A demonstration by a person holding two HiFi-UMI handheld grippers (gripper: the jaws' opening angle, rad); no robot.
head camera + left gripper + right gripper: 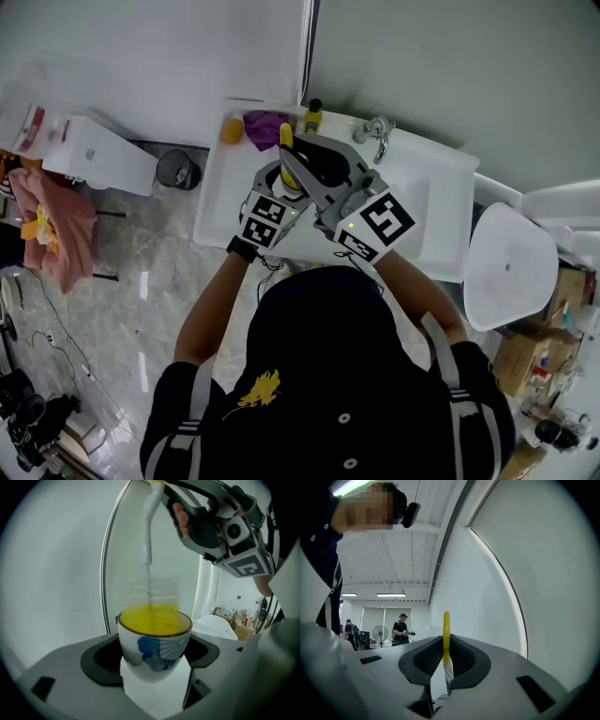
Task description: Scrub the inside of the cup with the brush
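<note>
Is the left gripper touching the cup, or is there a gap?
Touching. The left gripper view shows the left gripper with its jaws pressed on both sides of the cup.

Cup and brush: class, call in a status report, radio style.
Left claw shut on cup, upright. Right claw shut on brush, bristles at cup's mouth. Nothing seen in the way.

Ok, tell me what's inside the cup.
The brush reaches down with its clear bristles into the cup, whose inside is yellow. The bottom and bristle tips are hidden behind its rim.
</note>
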